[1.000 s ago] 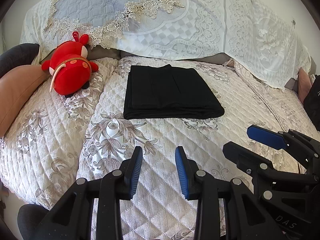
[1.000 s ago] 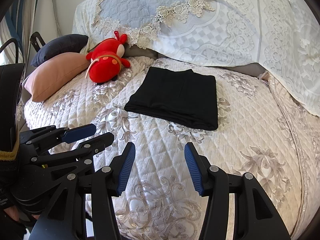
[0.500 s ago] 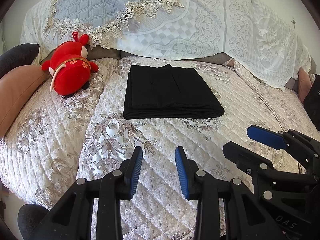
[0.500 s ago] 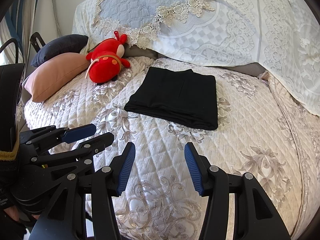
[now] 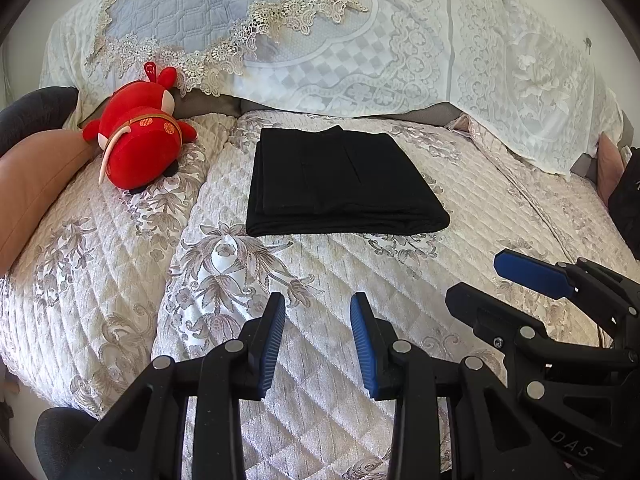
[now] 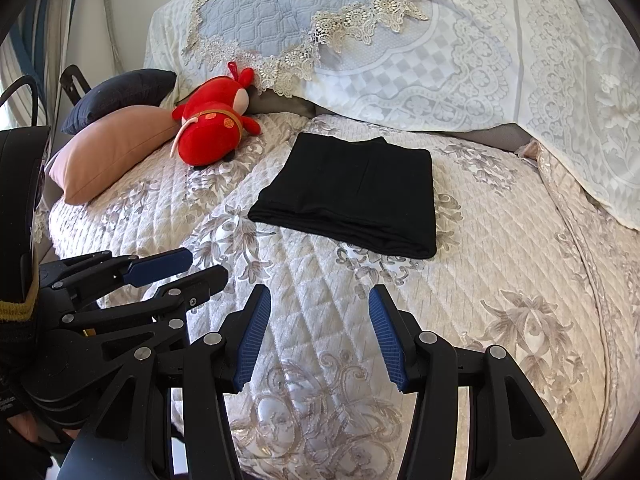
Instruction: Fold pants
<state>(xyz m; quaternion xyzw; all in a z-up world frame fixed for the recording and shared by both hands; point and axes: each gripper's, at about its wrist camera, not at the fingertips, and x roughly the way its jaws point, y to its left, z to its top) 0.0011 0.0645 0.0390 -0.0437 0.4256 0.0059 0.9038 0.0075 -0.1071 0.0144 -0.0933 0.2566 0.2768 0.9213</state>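
Black pants [image 5: 340, 184] lie folded into a flat rectangle on the quilted bedspread [image 5: 320, 280], toward the headboard; they also show in the right wrist view [image 6: 356, 196]. My left gripper [image 5: 318, 312] is open and empty, held above the bedspread well short of the pants. My right gripper [image 6: 320, 308] is open and empty, also short of the pants. The right gripper shows at the right of the left wrist view [image 5: 492, 280], and the left gripper at the left of the right wrist view [image 6: 200, 266].
A red plush toy [image 5: 136, 140] lies left of the pants. A pink pillow [image 6: 112, 148] and a dark pillow [image 6: 120, 96] sit at the bed's left edge. A lace-covered headboard [image 5: 320, 40] stands behind. A dark object [image 5: 628, 200] is at the far right.
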